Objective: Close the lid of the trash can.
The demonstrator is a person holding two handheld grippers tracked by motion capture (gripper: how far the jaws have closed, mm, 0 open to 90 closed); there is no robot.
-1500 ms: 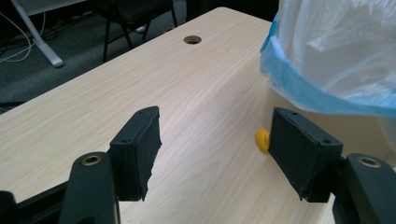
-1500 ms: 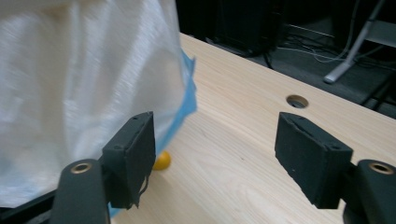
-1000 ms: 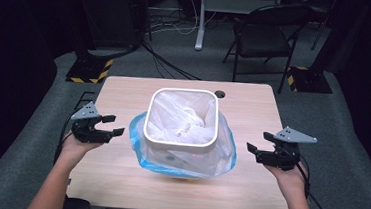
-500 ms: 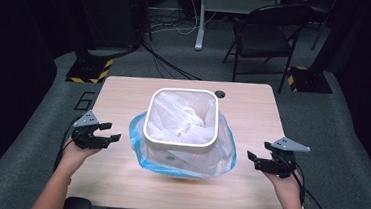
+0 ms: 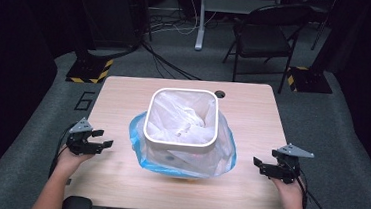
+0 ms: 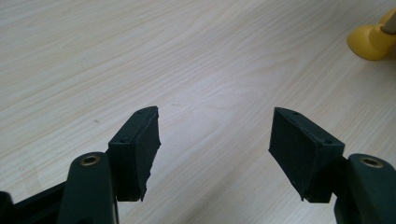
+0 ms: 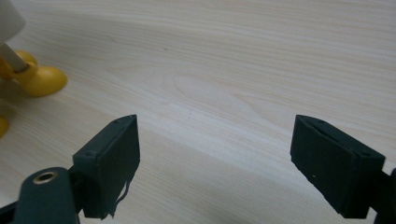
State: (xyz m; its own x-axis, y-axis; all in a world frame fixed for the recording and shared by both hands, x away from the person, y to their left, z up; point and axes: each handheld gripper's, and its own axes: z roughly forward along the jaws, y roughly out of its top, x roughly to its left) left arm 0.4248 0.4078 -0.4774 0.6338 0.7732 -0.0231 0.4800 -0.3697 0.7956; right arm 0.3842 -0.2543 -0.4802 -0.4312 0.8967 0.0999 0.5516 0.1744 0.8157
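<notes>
Both grippers hover with jaws apart and empty: left gripper and right gripper flank the white bin, bag-lined, standing mid-table, well apart from each.

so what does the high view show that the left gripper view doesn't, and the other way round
High view alone: the white bin lined with a clear bag, blue bag edge below, both grippers apart from it, left gripper and right gripper, plus a chair behind. Left gripper view alone: the open jaws close up, nothing between them, and a yellow foot. Shared: the wooden table.
</notes>
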